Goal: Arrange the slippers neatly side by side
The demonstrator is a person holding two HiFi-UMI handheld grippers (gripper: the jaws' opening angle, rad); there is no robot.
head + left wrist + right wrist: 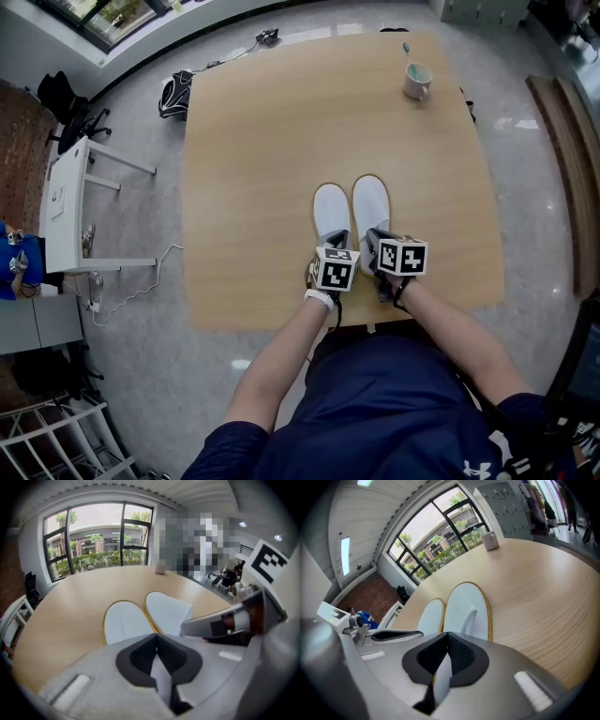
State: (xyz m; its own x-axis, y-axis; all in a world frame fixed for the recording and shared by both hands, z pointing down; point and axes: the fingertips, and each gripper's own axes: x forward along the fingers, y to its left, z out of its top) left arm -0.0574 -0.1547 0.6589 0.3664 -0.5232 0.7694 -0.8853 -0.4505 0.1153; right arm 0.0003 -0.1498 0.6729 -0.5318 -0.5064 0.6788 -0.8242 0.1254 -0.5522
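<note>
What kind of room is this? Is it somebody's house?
Probably an office or workroom, not a house: a big light wooden table, a black swivel office chair beside a white desk, and tall black-framed windows.

Pale wood tabletop [272, 141], squarish with rounded corners. Near the edge at 6 o'clock, a pair of white slippers with tan rims, flat on the wood, toes toward 12 o'clock: left slipper [330, 211] just beside right slipper [371, 202], at its 9 o'clock, with the right toe slightly farther out. Well apart from them, near the far edge at 1 o'clock, a pale mug [417, 82], upright, with a thin teal-tipped stick standing in it.
</note>
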